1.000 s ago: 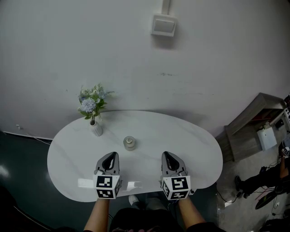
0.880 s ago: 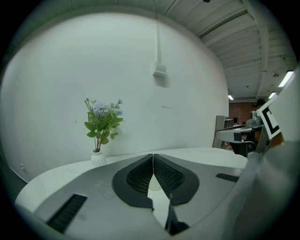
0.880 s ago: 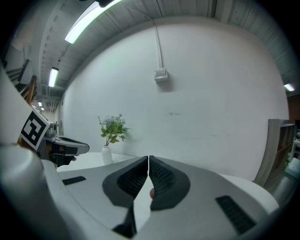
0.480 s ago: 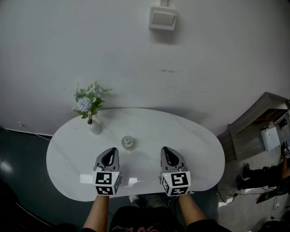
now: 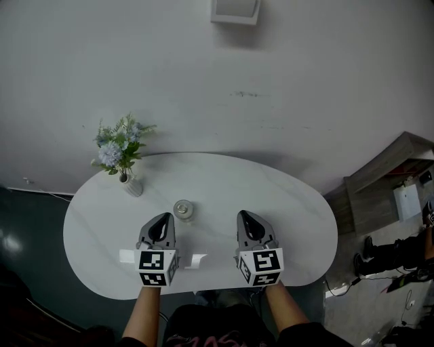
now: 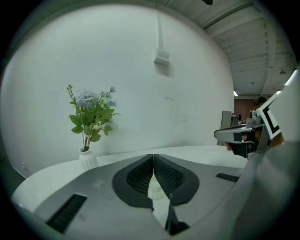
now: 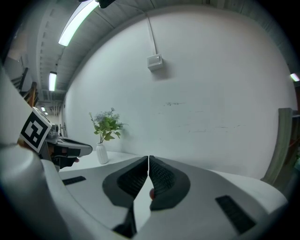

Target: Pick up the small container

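Note:
The small container (image 5: 183, 209), a squat clear jar with a lid, stands on the white oval table (image 5: 271, 196), just beyond and a little right of my left gripper (image 5: 161, 222). That gripper is shut and empty, its tips a short way from the jar. In the left gripper view (image 6: 153, 157) the closed jaws hide most of the jar, with only a pale sliver showing in the gap below the tips. My right gripper (image 5: 245, 217) hovers over the table's middle front, shut with nothing in it, and in the right gripper view (image 7: 148, 159) the jaws meet.
A white ribbed vase of blue flowers (image 5: 121, 152) stands at the table's back left, also the vase (image 6: 87, 157) left of my left jaws. A white wall rises right behind the table with a box (image 5: 234, 9) mounted on it. A wooden shelf (image 5: 390, 169) stands at right.
The view has shifted so the table, jar and vase sit lower-left in the picture. Both grippers stay shut side by side near the table's front.

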### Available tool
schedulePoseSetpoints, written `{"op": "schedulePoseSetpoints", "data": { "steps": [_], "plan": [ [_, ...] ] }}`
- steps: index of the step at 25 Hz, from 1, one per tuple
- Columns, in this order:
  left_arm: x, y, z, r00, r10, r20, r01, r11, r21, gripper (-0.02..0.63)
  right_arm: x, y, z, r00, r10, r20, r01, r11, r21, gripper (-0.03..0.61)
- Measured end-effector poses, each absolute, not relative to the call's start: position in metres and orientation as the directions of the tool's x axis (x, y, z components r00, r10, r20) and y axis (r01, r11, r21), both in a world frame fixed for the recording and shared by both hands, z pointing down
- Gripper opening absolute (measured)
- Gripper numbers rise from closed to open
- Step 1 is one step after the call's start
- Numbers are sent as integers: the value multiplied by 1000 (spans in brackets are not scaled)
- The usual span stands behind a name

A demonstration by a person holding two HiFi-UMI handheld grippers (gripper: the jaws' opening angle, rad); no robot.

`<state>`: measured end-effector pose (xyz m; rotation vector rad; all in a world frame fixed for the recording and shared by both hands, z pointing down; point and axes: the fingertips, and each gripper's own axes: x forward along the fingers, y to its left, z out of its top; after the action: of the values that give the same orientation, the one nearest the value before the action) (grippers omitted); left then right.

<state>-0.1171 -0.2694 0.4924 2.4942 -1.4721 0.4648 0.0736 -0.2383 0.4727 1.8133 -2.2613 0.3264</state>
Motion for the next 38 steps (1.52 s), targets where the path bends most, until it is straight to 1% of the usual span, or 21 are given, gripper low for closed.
{"op": "schedulePoseSetpoints", "data": {
  "steps": [25, 34, 35, 36, 37, 38],
  "plan": [
    [-104, -284, 548, 410, -790, 456, -900, -433, 59, 12, 70, -264, 534, -291, -864, 410, -956, 272, -106, 67],
    [-97, -285, 552, 449, -784, 427, -883, -464, 77, 18, 67, -264, 550, -297, -850, 436, -954, 277, -111, 67],
    [-96, -285, 553, 454, -782, 428, -880, -468, 79, 54, 67, -264, 550, -299, -849, 436, -954, 278, -112, 67],
    [-94, -285, 554, 457, -778, 431, -878, -471, 81, 119, 66, -265, 551, -301, -848, 437, -953, 280, -112, 67],
    [-93, -285, 555, 459, -774, 435, -876, -475, 81, 143, 66, -265, 551, -303, -847, 437, -953, 283, -112, 67],
    [-92, -286, 557, 460, -772, 439, -876, -476, 79, 151, 65, -265, 551, -304, -846, 437, -952, 284, -112, 67]
  ]
}}
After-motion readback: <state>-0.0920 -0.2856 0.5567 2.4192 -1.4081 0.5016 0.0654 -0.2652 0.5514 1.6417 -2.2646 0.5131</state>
